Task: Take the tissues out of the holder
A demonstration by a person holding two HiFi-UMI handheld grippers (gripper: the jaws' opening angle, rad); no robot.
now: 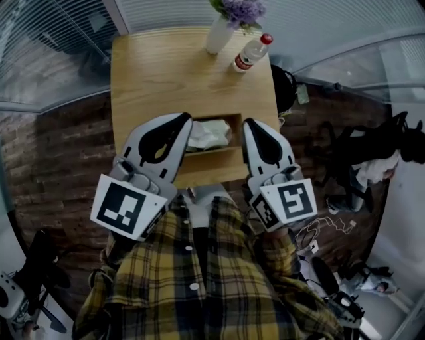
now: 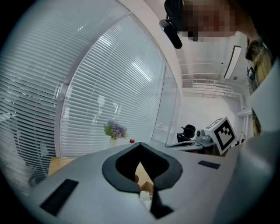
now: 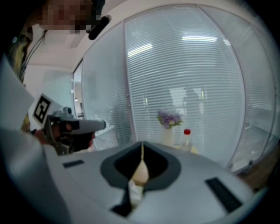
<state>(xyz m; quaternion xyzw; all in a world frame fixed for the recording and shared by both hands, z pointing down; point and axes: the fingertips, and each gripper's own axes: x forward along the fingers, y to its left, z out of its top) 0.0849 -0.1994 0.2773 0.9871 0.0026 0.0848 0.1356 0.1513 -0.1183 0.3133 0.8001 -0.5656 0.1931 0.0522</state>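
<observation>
On the table (image 1: 153,73) stands an open-topped wooden holder (image 1: 214,159) with crumpled white tissues (image 1: 209,135) lying inside it, filling most of the well below its rim. Behind it, at the far edge, a white vase (image 1: 219,36) holds purple flowers (image 1: 240,9), and a red-capped bottle (image 1: 251,53) lies tilted just beside the vase. From the head view, the holder's left end is covered by the left gripper (image 1: 188,118) and its right end is partly covered by the right gripper (image 1: 247,123); the table's near edge is lost under a plaid shirt (image 1: 212,279). In the gripper views the holder and tissues show only as slivers of wood and white through the slit behind each pair of jaws (too narrow to tell more). The left gripper (image 2: 140,144) has its jaws closed tip to tip with nothing pinched between them, and the right gripper (image 3: 142,143) is likewise fully closed and empty. The tissues lie between the two grippers, which flank the holder on either side, tips near its far corners.
</observation>
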